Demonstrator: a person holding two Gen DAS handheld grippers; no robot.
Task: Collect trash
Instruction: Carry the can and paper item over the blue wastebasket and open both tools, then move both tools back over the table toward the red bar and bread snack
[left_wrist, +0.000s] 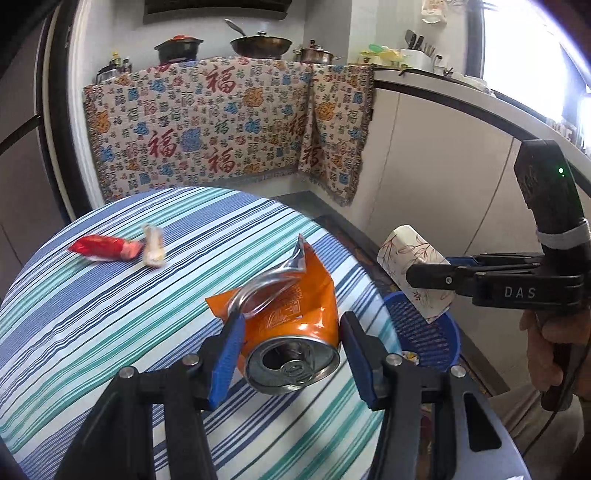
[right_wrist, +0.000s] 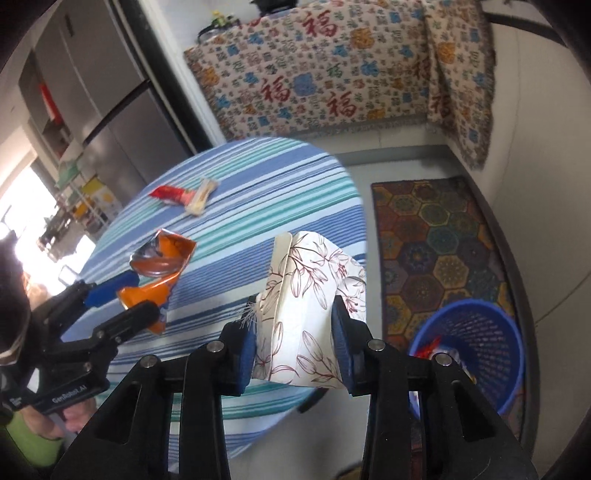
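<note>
My left gripper (left_wrist: 291, 347) is shut on a crushed orange can (left_wrist: 291, 325), held above the striped round table (left_wrist: 110, 332); it also shows in the right wrist view (right_wrist: 159, 273). My right gripper (right_wrist: 295, 339) is shut on a flattened white paper cup with a floral print (right_wrist: 306, 295), held over the table's right edge; the cup shows in the left wrist view (left_wrist: 410, 262) above the blue mesh bin (left_wrist: 424, 332). A red wrapper (left_wrist: 103, 248) and a pale wrapper (left_wrist: 153, 245) lie on the table's far side.
The blue bin (right_wrist: 476, 343) stands on the floor right of the table, with some trash inside, beside a patterned rug (right_wrist: 436, 236). A printed cloth (left_wrist: 221, 125) hangs over the counter behind. A fridge (right_wrist: 110, 92) stands at the left.
</note>
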